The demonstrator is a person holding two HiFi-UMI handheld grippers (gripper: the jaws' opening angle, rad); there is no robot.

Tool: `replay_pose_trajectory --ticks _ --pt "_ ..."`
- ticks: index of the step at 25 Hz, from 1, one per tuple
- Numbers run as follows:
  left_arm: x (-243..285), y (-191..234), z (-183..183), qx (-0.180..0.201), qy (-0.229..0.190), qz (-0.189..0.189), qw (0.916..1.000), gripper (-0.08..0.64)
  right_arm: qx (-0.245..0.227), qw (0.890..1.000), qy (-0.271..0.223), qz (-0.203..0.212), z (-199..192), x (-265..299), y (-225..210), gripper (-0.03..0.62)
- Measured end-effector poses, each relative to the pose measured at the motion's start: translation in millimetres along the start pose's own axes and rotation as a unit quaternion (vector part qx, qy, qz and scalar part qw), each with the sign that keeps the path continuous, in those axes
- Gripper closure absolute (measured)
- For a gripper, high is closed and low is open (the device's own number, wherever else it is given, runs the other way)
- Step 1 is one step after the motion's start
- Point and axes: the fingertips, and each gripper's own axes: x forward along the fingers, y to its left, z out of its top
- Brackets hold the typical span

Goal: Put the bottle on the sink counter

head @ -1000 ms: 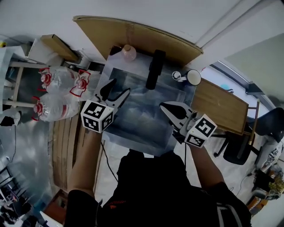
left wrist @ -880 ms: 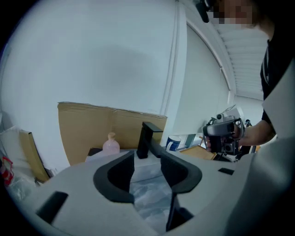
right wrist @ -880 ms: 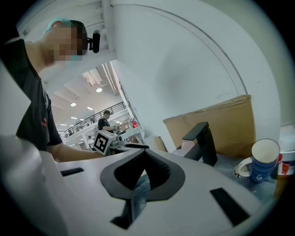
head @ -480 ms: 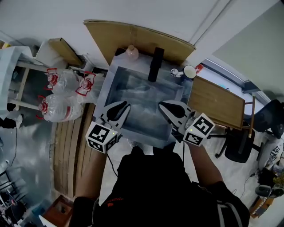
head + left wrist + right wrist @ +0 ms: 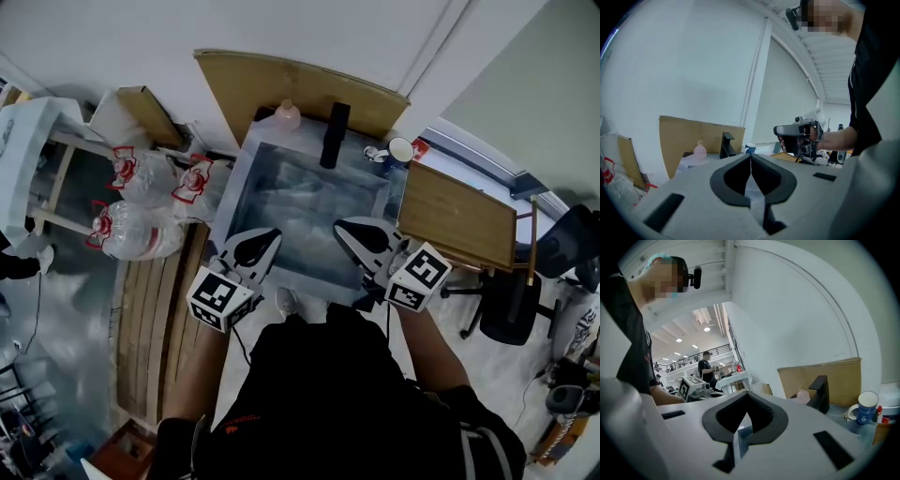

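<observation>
**Sink, grippers and bottle.** The sink (image 5: pixel 309 202) is occupying the centre of the head view. The left gripper (image 5: pixel 267 239) and right gripper (image 5: pixel 345 228) are hovering over its near rim. Both have their jaws pressed together on nothing, and the left's have just been closing. The pink bottle (image 5: pixel 287 115) is standing upright on the counter at the sink's far left corner, beside the faucet (image 5: pixel 335 134). It is sitting well apart from both grippers, nearer the left, and judged already placed.
</observation>
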Motion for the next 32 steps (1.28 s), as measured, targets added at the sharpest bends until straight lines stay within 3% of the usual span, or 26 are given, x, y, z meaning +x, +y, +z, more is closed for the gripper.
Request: replay_pose_trajectory --ticks 8,32 --pt "-6.9 -14.0 3.6 0.009 -0.012 -0.016 0.9998 0.538 -0.012 1.0 0.011 -0.001 -5.5 -5.0 10.5 0.588" --pt "7.7 -12.4 11.9 0.003 -0.026 -0.002 0.9997 0.538 -0.022 0.999 0.038 0.004 -7.9 -12.2 3.7 0.588"
